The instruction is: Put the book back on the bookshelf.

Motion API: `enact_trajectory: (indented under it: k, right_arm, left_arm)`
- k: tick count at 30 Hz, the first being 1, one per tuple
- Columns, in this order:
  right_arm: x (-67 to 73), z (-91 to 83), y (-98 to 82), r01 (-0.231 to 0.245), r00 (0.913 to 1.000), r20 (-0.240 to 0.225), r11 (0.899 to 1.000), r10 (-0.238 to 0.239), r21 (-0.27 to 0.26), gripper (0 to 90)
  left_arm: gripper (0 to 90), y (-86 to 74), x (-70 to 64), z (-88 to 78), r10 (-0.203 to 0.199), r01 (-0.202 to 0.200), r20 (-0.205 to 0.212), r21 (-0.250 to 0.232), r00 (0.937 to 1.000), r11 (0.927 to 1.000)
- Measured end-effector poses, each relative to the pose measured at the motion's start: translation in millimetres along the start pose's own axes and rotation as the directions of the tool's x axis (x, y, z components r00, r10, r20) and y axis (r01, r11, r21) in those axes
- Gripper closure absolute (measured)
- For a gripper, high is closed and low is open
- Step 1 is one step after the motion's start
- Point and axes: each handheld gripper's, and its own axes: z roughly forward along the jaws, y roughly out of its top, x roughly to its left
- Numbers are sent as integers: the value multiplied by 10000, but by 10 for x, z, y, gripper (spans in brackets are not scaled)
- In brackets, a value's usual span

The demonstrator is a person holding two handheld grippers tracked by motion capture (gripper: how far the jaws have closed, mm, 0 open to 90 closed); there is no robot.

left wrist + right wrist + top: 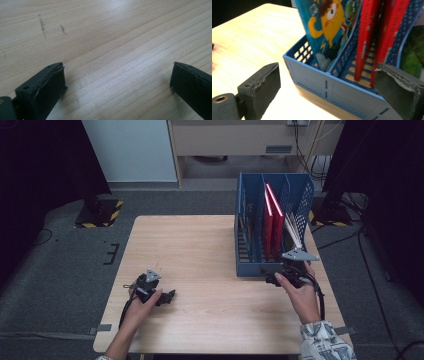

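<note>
The right gripper (285, 279) hovers with its jaws spread wide and empty, just in front of the low front wall of the blue file rack (332, 87) at the table's right side. Two red books (372, 37) stand upright in the rack's middle slot, a cartoon-covered book (329, 27) in the slot beside them. The left gripper (167, 296), also wide apart and empty, rests low over the bare wooden table (112, 37), well apart from the rack.
</note>
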Motion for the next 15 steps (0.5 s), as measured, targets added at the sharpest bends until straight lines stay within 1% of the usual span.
enact_trajectory:
  k: [7,14,15]
  right_arm:
    - [141,24,-23,161,9995,-270,9997,-157,170,71]
    - [286,36,-42,480,9972,-585,9982,-459,352,71]
    - [312,37,-46,430,9971,-647,9984,-405,370,71]
  left_arm:
    - [0,-1,-2,-1,-1,1,0,1,10000,10000]
    - [0,-1,-2,-1,-2,2,-2,0,10000,10000]
    - [0,-1,-2,-1,-3,3,-2,2,10000,10000]
